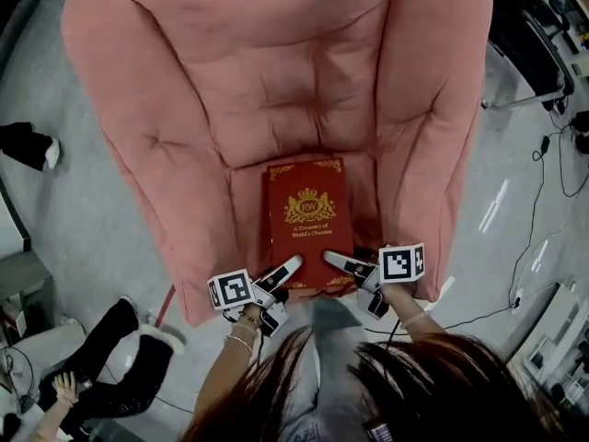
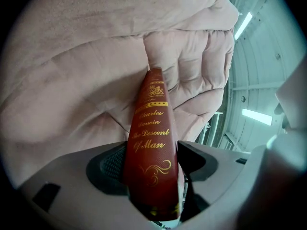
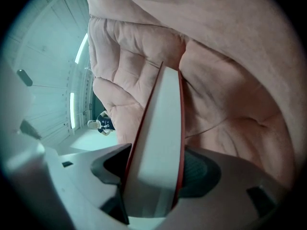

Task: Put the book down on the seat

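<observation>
1. Clamping book (image 1: 308,224) with left gripper (image 1: 281,274) at near spine corner, with pads pressed on both covers.
2. Clamping same book with right gripper (image 1: 345,263) at near page-edge corner, likewise closed on the covers.
3. Holding book front cover up, straight ahead of both grippers, with long axis running away from them toward chair back (image 1: 276,81). Judged equally near to either hand.
4. Located over seat (image 1: 247,215), between chair arms (image 1: 138,155) lying outboard of each gripper. Cannot tell whether underside touches cushion.
5. Judged next: lower flat, then release. Seen nothing on seat ahead of book to block it.
6. Noted on floor, out past left gripper: a person's legs (image 1: 129,353). Past right gripper: cables (image 1: 543,228). Both well apart from book.
</observation>
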Demonstrator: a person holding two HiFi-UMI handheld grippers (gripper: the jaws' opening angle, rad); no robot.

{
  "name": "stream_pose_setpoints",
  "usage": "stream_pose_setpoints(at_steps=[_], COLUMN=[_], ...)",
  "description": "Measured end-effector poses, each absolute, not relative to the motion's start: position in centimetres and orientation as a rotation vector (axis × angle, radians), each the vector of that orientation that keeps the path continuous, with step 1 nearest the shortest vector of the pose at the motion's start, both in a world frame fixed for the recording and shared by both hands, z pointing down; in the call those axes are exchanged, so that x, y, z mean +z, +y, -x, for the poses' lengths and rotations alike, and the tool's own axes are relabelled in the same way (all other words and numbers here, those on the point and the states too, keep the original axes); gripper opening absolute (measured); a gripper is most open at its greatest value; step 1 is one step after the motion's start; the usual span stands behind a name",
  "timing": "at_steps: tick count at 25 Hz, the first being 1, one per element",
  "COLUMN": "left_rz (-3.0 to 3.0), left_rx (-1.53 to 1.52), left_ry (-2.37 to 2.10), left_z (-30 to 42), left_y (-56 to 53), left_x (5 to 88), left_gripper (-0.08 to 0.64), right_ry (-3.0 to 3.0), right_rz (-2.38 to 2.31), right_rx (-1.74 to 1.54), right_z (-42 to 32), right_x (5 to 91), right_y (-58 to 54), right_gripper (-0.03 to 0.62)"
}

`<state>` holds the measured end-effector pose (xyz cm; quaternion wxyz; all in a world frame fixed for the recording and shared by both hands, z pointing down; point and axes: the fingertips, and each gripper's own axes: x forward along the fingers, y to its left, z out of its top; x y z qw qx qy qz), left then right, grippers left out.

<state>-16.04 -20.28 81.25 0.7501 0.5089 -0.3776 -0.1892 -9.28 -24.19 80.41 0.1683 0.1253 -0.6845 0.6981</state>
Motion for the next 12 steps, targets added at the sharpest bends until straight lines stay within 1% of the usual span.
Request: stream_pose_setpoints(at_steps=[7, 12], left_rz=[-1.156, -1.164], left_rx=[-0.340, -0.282], left_ry=[-0.856, -0.874], left_z=[16.4, 16.3], left_y=[-19.9, -19.7], left_x=[82.3, 83.0], left_gripper=[0.308, 0.337], right_ry=[-1.941, -1.937], right_rz=[-0.330, -0.321], right_rx=[1.953, 1.899], right_z=[9.4, 9.2], right_x=[81.3, 82.1], right_y=[-23.7, -23.4], right_gripper=[0.304, 0.308])
